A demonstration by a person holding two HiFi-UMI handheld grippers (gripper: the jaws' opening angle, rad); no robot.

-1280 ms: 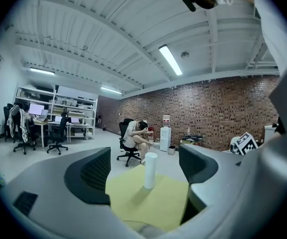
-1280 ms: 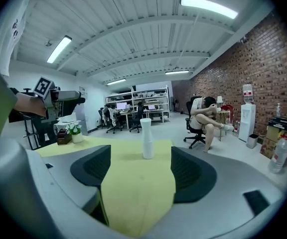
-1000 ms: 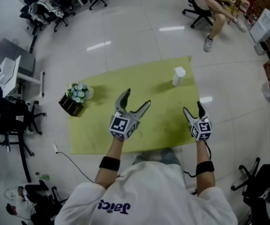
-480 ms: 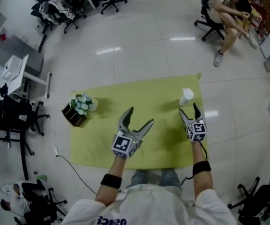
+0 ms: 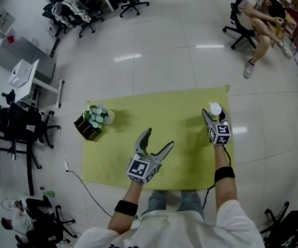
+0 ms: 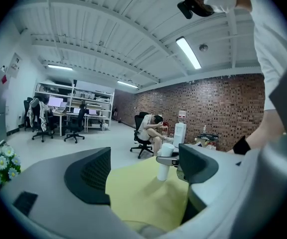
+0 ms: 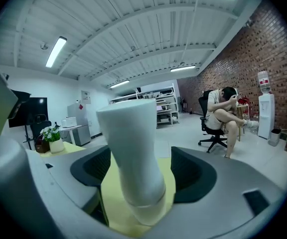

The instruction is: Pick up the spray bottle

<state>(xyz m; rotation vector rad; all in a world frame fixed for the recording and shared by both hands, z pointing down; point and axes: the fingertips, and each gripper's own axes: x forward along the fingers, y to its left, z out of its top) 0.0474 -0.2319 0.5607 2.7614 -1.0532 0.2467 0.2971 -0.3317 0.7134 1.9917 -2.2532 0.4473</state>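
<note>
Right gripper (image 5: 213, 115), jaws spread around the spray bottle (image 7: 132, 143) at frame centre, should be closed squarely on its body

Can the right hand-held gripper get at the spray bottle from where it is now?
Probably yes: the spray bottle stands between the open jaws of the right hand-held gripper, a gap either side, nothing blocking.

From overhead, the head view looks steeply down on the yellow-green mat (image 5: 154, 112). The left gripper view faces low across it toward the brick wall (image 6: 208, 103); the right gripper view sits close against the white spray bottle (image 7: 133, 153). All three share mat, bottle and seated person (image 5: 260, 9).
</note>
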